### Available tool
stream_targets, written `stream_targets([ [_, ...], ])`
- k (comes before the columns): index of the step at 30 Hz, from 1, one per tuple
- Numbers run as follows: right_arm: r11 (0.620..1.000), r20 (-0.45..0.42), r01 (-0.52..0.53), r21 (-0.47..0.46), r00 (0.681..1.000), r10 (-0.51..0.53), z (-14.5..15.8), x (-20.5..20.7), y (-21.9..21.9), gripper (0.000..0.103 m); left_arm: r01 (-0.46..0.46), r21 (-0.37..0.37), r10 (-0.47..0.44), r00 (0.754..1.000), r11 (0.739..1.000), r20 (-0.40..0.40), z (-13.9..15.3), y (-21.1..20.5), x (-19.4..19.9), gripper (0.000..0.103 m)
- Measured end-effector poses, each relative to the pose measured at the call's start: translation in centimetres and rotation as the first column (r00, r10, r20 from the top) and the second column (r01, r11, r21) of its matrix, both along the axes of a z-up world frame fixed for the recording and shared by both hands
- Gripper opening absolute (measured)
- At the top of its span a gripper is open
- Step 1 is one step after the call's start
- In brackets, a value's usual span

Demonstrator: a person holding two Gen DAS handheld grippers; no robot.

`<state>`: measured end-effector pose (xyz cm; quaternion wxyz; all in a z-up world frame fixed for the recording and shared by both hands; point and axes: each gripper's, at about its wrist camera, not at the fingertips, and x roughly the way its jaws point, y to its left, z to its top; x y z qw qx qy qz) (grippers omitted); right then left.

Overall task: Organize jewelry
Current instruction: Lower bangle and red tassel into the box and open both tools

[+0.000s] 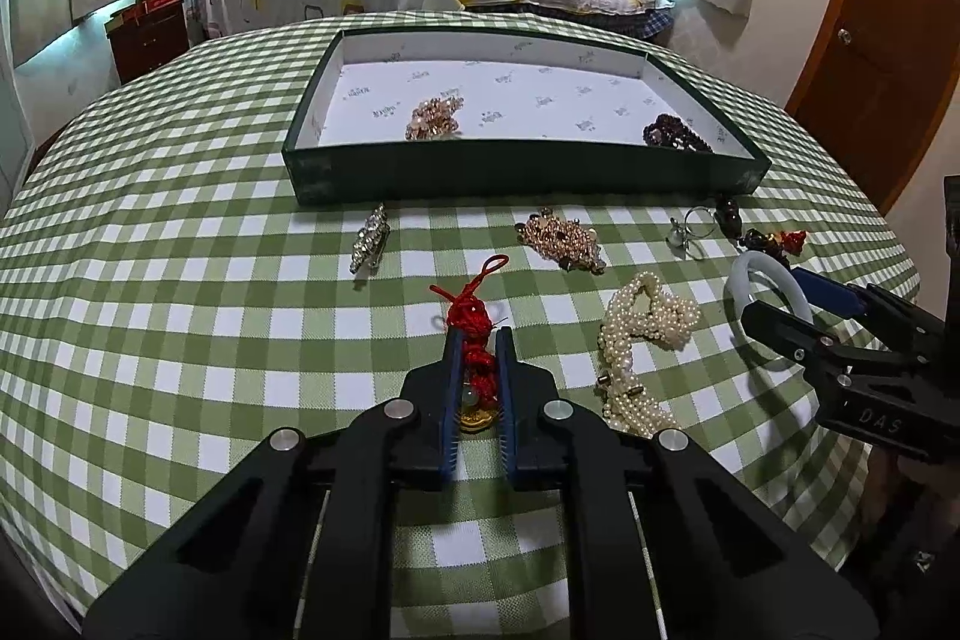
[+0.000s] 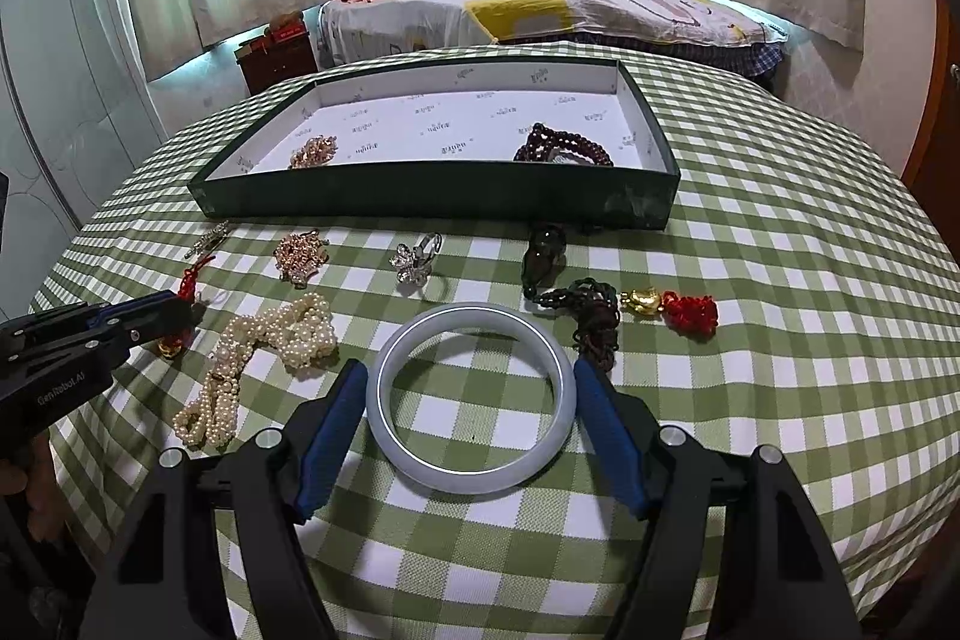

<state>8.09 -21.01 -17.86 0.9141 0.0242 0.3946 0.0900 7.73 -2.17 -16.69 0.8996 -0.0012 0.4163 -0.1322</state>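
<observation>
My left gripper (image 1: 478,340) is shut on a red knotted cord charm (image 1: 474,322) with a gold piece at its lower end, resting on the checked cloth. It shows at the left of the right wrist view (image 2: 180,307). My right gripper (image 2: 471,370) is open with its jaws on either side of a pale jade bangle (image 2: 471,403) lying flat on the cloth; the pads look close to its rim. The bangle also shows in the left wrist view (image 1: 765,304). A dark green tray (image 1: 516,172) with a white lining holds a gold bead cluster (image 1: 433,117) and a dark red bead bracelet (image 2: 561,145).
On the cloth lie a pearl strand (image 2: 264,358), a rhinestone clip (image 1: 369,238), a gold bead brooch (image 1: 561,237), a silver flower ring (image 2: 414,263), a dark pendant on a cord (image 2: 570,295) and a gold charm with a red knot (image 2: 672,307). A bed stands behind the table.
</observation>
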Motion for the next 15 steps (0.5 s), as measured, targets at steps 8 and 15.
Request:
stream_targets([
  [8,1.0,0.043,0.008,0.0,0.999,-0.008,1.0,-0.5,-0.1,0.069,-0.008,0.013,0.007,0.998,1.0,0.065,1.5,0.1,-0.3,0.011],
  [15,1.0,0.078,0.019,-0.001,0.997,-0.019,1.9,-0.7,-0.4,0.069,-0.019,0.003,0.019,0.995,1.0,0.098,2.3,0.5,-0.2,0.011],
])
